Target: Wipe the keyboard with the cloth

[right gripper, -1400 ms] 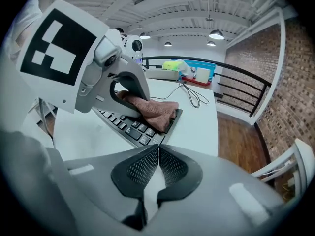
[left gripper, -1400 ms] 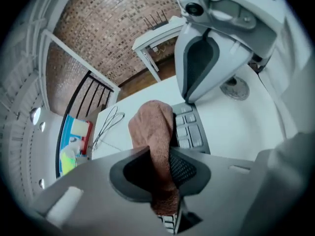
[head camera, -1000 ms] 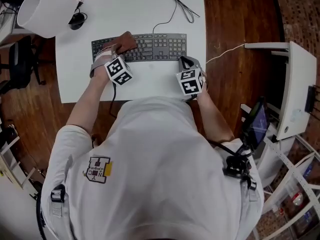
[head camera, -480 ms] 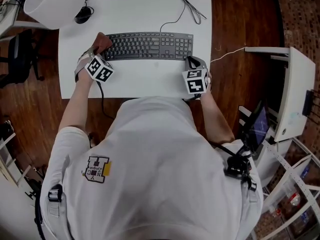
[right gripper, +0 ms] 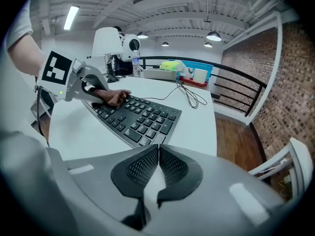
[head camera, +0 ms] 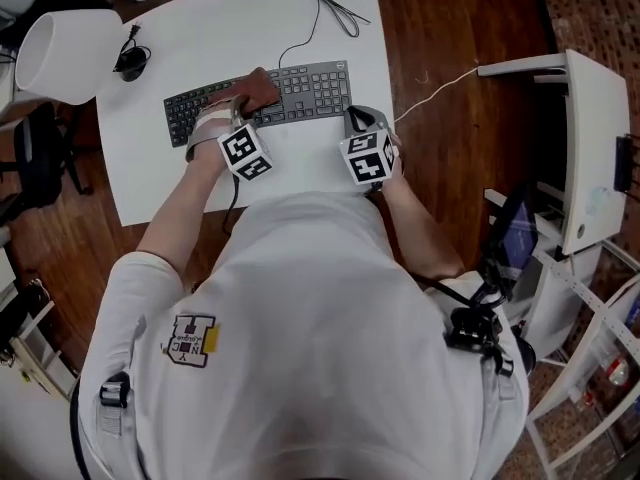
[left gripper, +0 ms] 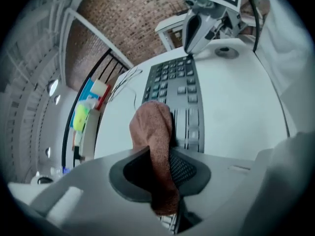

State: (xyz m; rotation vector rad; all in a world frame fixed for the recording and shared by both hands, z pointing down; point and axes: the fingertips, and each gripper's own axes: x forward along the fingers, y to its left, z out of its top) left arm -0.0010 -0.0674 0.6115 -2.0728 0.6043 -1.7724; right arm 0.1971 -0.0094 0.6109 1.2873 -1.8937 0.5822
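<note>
Clamping the brown cloth [left gripper: 152,132] on the keyboard [head camera: 312,86], the left tool [left gripper: 162,168]; the right tool [right gripper: 157,167] pinched together, empty.

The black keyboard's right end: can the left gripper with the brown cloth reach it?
Probably yes: beyond the left gripper and its brown cloth the black keyboard lies bare; the right gripper stands at its corner.

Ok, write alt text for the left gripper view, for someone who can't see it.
The left gripper is shut on a brown cloth, whose bunched end lies over the near keys of a dark keyboard on a white table. The right gripper points down at the keyboard's far end, with a brick wall behind.
</note>
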